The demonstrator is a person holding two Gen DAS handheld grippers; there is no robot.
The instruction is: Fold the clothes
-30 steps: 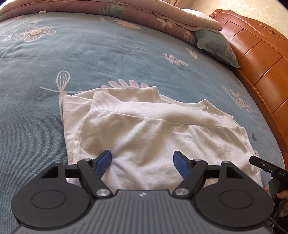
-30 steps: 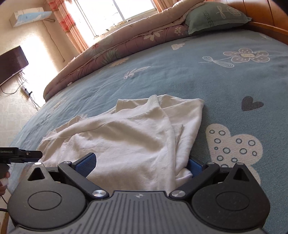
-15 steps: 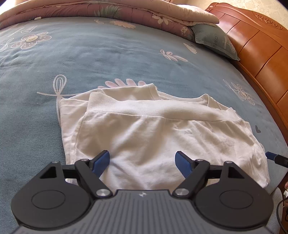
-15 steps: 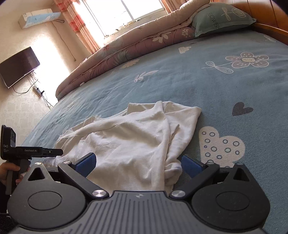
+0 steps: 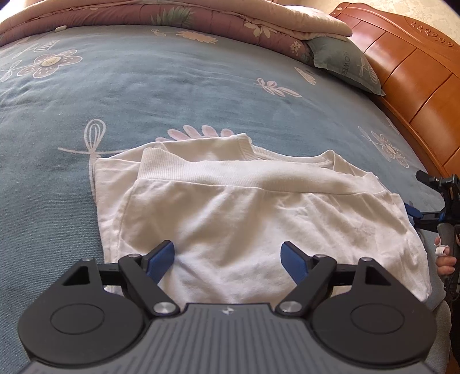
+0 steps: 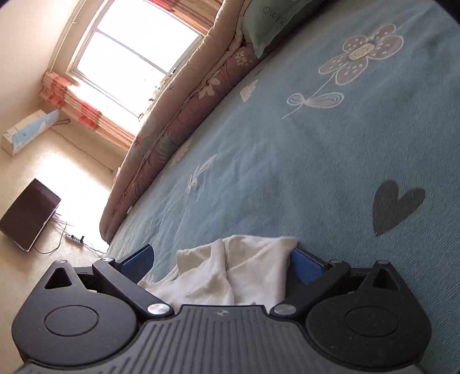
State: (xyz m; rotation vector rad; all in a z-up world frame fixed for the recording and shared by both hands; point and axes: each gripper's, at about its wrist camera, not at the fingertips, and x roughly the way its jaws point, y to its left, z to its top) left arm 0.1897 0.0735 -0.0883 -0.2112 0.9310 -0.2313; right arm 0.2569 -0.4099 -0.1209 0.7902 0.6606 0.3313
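Lying folded — soft white ribbed-hem garment (image 5: 244, 213) on fuzzy blue floral bedspread (image 5: 172, 95).

Blue flowered bed (image 5: 201, 86) with white garment (image 5: 244, 218), quilt (image 5: 178, 17), pillow (image 5: 345, 63)

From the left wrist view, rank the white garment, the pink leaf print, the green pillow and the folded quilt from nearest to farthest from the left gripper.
1. White garment, directly before the left gripper.
2. Pink leaf print, just beyond the garment.
3. Green pillow, far right by the headboard.
4. Folded quilt, along the far edge; its right end lies beside the pillow.
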